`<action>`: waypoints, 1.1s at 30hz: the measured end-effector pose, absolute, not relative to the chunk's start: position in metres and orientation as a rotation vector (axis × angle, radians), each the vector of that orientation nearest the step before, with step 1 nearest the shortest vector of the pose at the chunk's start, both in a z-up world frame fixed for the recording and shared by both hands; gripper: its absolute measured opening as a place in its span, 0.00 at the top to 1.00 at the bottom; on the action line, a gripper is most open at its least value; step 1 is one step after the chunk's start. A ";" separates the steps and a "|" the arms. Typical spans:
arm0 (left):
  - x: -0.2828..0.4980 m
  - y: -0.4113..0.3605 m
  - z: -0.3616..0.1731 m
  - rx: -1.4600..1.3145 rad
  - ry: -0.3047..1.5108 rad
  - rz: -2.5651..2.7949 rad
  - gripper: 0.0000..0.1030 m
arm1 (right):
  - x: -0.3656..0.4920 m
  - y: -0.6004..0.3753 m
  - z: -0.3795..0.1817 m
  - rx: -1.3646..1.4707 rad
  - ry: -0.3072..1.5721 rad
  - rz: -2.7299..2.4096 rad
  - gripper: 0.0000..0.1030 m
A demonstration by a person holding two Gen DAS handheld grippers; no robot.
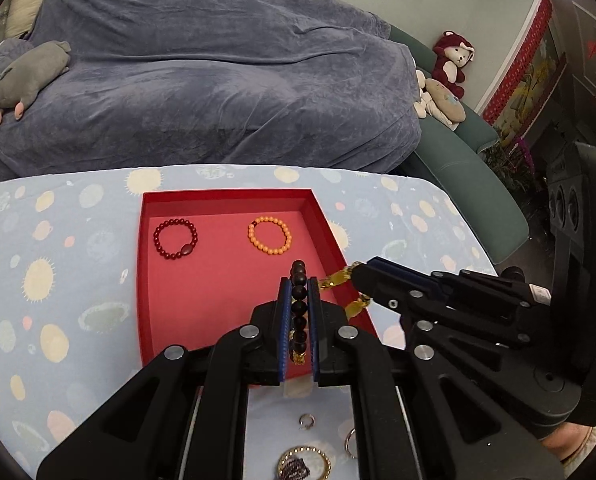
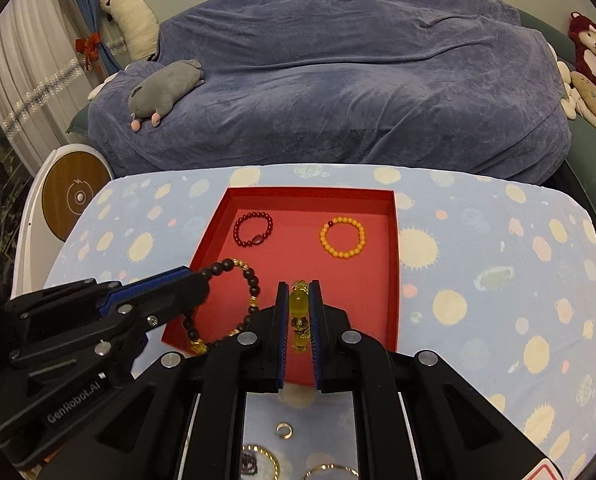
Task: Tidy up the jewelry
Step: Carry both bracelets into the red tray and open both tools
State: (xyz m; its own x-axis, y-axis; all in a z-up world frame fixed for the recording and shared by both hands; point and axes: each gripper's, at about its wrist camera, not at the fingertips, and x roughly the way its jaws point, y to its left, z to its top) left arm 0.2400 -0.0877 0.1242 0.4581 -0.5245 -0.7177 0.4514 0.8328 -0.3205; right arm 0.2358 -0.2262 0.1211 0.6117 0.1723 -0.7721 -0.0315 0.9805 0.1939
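Note:
A red tray (image 1: 146, 240) (image 2: 394, 264) lies on the spotted blue tablecloth. In it lie a dark red bead bracelet (image 1: 175, 239) (image 2: 253, 229) at the far left and an orange bead bracelet (image 1: 269, 235) (image 2: 342, 237) at the far right. My left gripper (image 1: 299, 286) (image 2: 202, 278) is shut on a black-and-gold bead bracelet (image 1: 299, 304) (image 2: 254, 284), held over the tray's near part. My right gripper (image 2: 299, 286) (image 1: 358, 276) is shut on a yellow bead bracelet (image 2: 299, 306) (image 1: 336, 280), held beside it over the tray.
Small gold rings (image 1: 306, 422) (image 2: 284, 430) and a round gold-rimmed ornament (image 1: 304, 466) (image 2: 258, 462) lie on the cloth near me. A blue-covered sofa (image 1: 218, 80) with a grey plush toy (image 1: 30, 76) stands behind the table. A round wooden-topped device (image 2: 76, 196) stands at the left.

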 end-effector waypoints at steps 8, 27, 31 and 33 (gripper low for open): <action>0.305 -0.090 0.053 -0.106 1.051 -0.519 0.92 | 0.293 -0.237 0.059 0.219 0.984 0.093 0.90; 0.315 -0.076 -0.007 0.088 1.085 -0.348 0.92 | 0.303 -0.242 -0.005 0.074 1.089 -0.009 0.90; 0.315 -0.074 -0.002 0.072 1.062 -0.335 0.86 | 0.300 -0.247 -0.001 0.082 1.072 -0.023 0.87; 0.313 -0.075 0.002 0.073 1.043 -0.336 0.79 | 0.297 -0.249 0.003 0.094 1.059 -0.026 0.81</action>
State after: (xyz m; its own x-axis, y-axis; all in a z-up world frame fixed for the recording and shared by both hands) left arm 0.3127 -0.0753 0.0024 0.4574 -0.2381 -0.8568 0.3070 0.9465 -0.0992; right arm 0.2973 -0.2490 0.0031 0.4901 0.0239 -0.8714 0.0669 0.9957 0.0649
